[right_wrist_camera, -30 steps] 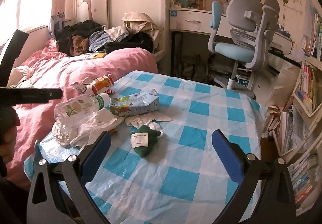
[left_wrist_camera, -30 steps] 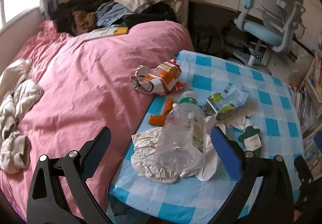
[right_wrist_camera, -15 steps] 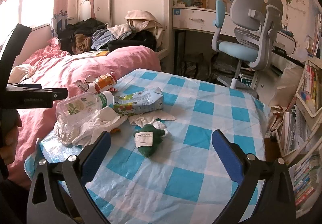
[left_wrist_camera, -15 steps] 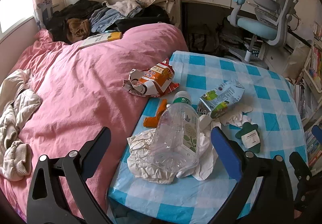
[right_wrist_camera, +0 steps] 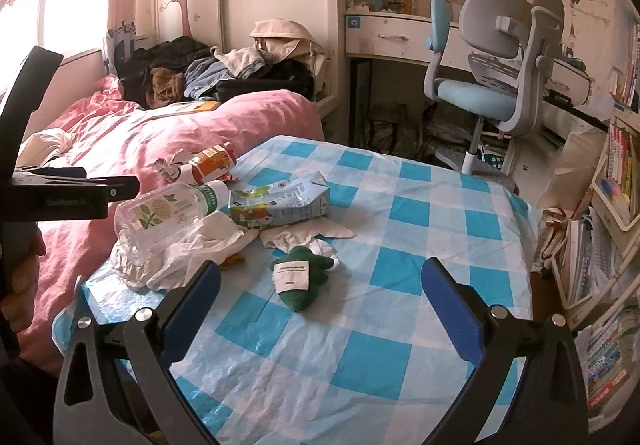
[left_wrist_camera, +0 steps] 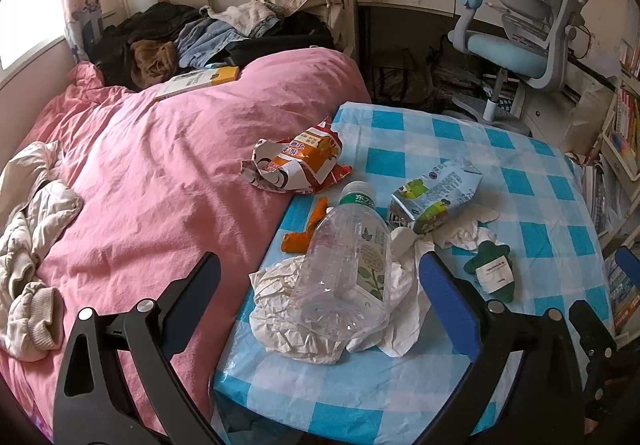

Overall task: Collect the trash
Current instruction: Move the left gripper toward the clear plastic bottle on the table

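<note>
- My left tool (left_wrist_camera: pixel 320 277) is spread wide at the bottom of the left wrist view, empty, with the clear plastic bottle (left_wrist_camera: pixel 346 261) lying between its fingers' lines on crumpled white paper (left_wrist_camera: pixel 288 321).
- My right tool (right_wrist_camera: pixel 320 285) is also spread wide and holds nothing; the green plush toy (right_wrist_camera: pixel 298 279) lies on the table (right_wrist_camera: pixel 400 229) at centre frame between its fingers.
- The trash sits along the table's left side: the bottle, the paper, a flattened drink carton (left_wrist_camera: pixel 436 193) just right of the bottle's cap, and white tissues (left_wrist_camera: pixel 466 231) below the carton.
- An orange snack bag (left_wrist_camera: pixel 300 165) straddles the table edge and the pink bed (left_wrist_camera: pixel 160 173), above the bottle.
- A small orange scrap (left_wrist_camera: pixel 306 229) lies left of the bottle's neck.
</note>
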A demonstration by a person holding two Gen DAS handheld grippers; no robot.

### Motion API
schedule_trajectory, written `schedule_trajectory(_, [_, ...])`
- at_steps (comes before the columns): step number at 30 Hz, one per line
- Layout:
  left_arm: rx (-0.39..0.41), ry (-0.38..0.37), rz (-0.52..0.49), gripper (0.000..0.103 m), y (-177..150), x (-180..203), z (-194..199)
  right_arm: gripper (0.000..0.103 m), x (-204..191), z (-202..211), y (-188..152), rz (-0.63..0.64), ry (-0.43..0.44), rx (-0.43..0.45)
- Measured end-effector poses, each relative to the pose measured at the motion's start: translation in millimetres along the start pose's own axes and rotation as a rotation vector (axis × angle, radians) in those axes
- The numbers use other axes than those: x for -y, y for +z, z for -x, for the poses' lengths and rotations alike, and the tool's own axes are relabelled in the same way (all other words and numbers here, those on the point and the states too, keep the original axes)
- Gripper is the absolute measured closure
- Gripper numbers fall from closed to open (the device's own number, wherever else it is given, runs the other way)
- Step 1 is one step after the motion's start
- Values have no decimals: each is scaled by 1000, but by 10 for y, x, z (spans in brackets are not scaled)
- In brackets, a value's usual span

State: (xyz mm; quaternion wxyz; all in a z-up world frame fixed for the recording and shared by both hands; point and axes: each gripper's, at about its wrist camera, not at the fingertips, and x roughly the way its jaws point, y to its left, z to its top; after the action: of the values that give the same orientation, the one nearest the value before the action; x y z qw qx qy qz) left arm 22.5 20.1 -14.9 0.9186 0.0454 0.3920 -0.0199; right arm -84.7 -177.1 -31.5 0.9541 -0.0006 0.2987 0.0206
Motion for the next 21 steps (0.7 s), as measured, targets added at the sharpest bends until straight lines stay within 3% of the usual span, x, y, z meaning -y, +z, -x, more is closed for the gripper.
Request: schedule_trajectory(21, [-1, 0, -3, 7, -5, 52, 16, 6, -39, -37, -17, -1, 6, -12])
